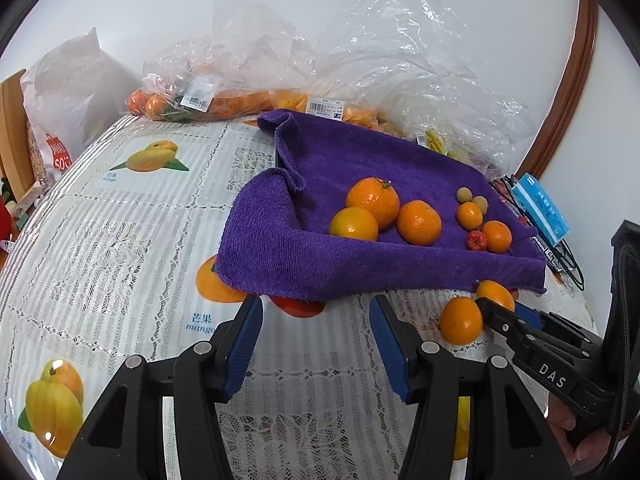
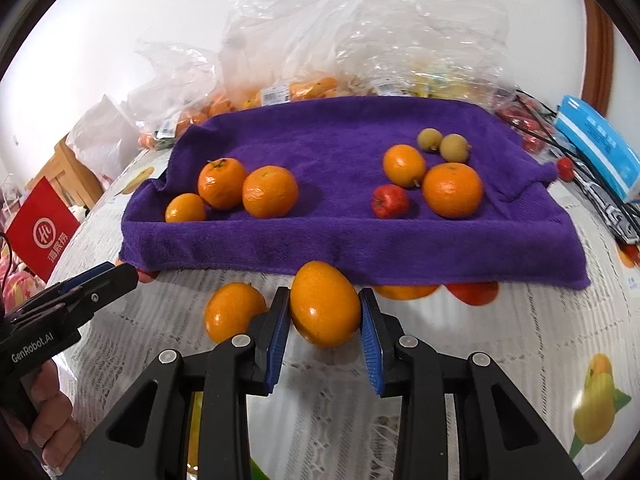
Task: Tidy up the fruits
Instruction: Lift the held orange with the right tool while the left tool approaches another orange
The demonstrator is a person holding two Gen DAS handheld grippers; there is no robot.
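A purple towel [image 2: 340, 136] [image 1: 360, 152] lies on the table with three oranges [image 2: 270, 191] [image 1: 372, 200] grouped at its left. At its right lie two smaller oranges [image 2: 452, 190] [image 1: 496, 236], a small red fruit [image 2: 390, 201] [image 1: 476, 241] and two tan round fruits [image 2: 454, 147] [image 1: 464, 195]. My right gripper [image 2: 325, 312] [image 1: 486, 304] is shut on an orange [image 2: 324, 304] [image 1: 496, 293] just in front of the towel's near edge. A second loose orange [image 2: 234, 312] [image 1: 460, 320] lies on the table beside it. My left gripper [image 1: 316, 312] [image 2: 134, 274] is open and empty before the towel.
Clear plastic bags of fruit [image 1: 280, 80] [image 2: 320, 40] stand behind the towel against the wall. A blue packet [image 1: 540, 208] [image 2: 600, 148] and black cords [image 1: 568, 264] lie at the right. A white bag [image 1: 68, 92] stands at the left. The lace tablecloth [image 1: 120, 240] has printed fruit pictures.
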